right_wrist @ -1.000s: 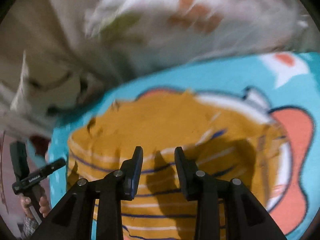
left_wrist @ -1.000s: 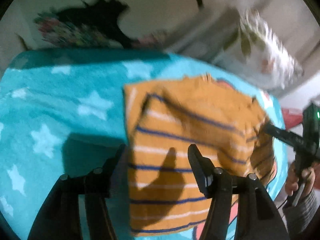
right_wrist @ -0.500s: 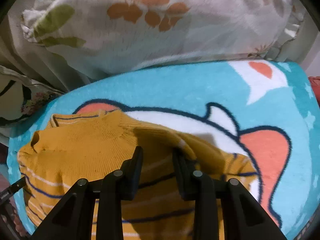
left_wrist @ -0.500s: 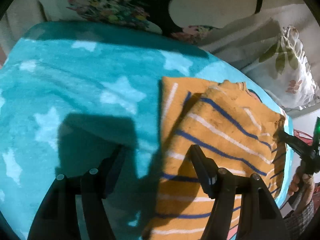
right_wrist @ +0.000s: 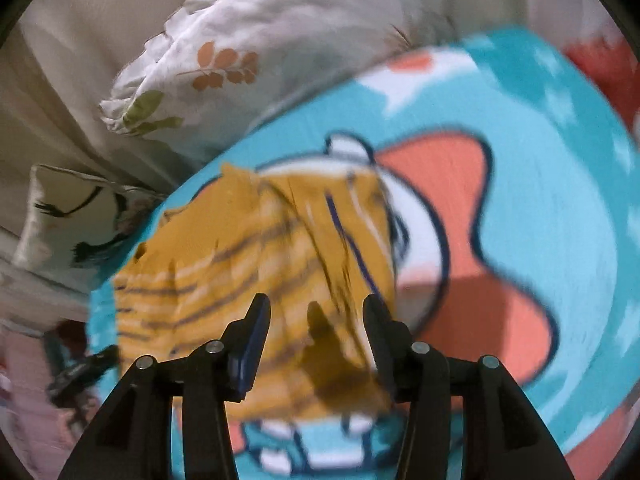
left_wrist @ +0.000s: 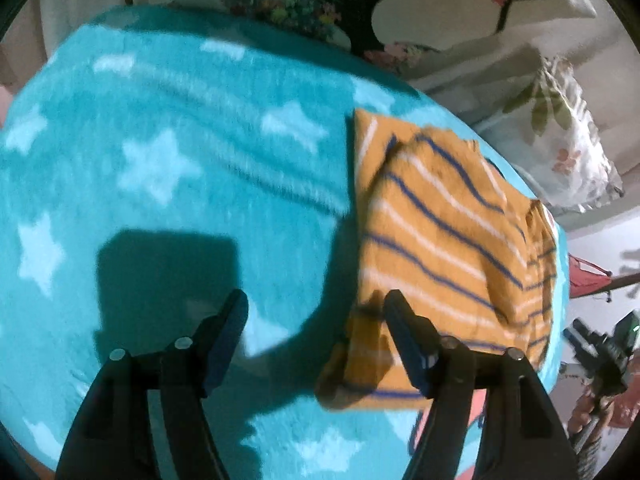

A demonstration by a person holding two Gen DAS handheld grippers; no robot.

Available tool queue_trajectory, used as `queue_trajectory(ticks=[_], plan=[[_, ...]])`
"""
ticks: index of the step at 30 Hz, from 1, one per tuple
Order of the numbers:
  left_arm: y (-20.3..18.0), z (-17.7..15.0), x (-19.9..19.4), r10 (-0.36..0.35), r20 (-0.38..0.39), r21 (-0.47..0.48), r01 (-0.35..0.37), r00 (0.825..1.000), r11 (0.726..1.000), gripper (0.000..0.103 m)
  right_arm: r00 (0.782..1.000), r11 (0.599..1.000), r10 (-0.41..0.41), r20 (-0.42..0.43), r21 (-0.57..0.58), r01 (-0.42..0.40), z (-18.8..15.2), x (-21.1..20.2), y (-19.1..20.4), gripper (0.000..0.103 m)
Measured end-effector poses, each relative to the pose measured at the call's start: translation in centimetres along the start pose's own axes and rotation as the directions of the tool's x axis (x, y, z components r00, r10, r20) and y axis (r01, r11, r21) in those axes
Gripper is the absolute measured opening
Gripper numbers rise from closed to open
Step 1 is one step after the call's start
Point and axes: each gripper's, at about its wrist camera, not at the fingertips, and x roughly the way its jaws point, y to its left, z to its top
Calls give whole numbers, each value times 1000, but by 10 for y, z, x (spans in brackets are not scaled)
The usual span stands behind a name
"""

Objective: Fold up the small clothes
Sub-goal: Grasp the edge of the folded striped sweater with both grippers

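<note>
left tool spread; right tool spread; sweater folded (on blanket)

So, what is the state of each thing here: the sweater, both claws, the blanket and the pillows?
striped sweater: folded over itself, lying on the blanket, held by no claw
left claw: open
right claw: open
blanket: spread flat
leaf-print pillow: resting behind the blanket

Teal fleece blanket with pale stars is covering the bed, cartoon print in coral and white showing at the far end. Leaf-print pillow is leaning at the head, beside a cushion with lash motif. Hard overhead light is throwing sharp shadows.
</note>
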Motion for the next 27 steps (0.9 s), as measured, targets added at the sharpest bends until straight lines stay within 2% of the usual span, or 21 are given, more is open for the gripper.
queue_trajectory(ticks=[4, 7, 10, 12, 16, 17, 18, 19, 20, 21, 25, 26, 27], plan=[[-2, -21, 14, -82, -34, -18, 82, 996, 996, 74, 991, 983, 126, -54, 142, -117, -47, 8, -30, 56], [-13, -30, 20, -108, -30, 17, 108, 994, 994, 86, 984, 969, 162, -74, 203, -144, -68, 25, -36, 56], [-26, -26, 27, -132, -33, 54, 134, 991, 990, 88, 982, 962, 178, -62, 219, -161, -70, 39, -33, 57], [-33, -20, 32, -160, -42, 54, 162, 986, 985, 89, 981, 961, 188, -38, 213, -176, -65, 45, -28, 65], [-43, -12, 38, -155, -44, 37, 157, 987, 987, 90, 985, 970, 172, -10, 176, -167, -47, 59, -16, 68], [-44, -11, 40, -143, -44, 22, 144, 989, 989, 88, 986, 972, 166, 0, 171, -163, -44, 63, -13, 68], [-44, -11, 38, -119, -41, 13, 120, 992, 993, 64, 986, 971, 165, 7, 172, -164, -41, 65, -13, 68], [-45, -11, 39, -95, -56, 12, 96, 994, 995, 24, 986, 970, 165, 15, 178, -165, -39, 67, -13, 67], [-44, -11, 39, -110, -74, -5, 110, 991, 994, 18, 987, 969, 159, 19, 188, -160, -38, 67, -15, 53], [-42, -11, 37, -133, -70, -34, 131, 989, 991, 17, 988, 969, 152, 17, 193, -152, -37, 67, -16, 32], [-41, -22, 9, -153, -44, -51, 151, 987, 987, 14, 977, 948, 212, 14, 241, -209, -40, 56, -29, 18], [-42, -26, 1, -151, -42, -45, 150, 988, 988, 12, 974, 943, 226, 15, 248, -222, -43, 50, -32, 12], [-42, -30, -5, -147, -39, -40, 145, 988, 989, 8, 972, 941, 234, 16, 249, -230, -48, 41, -34, 11]])
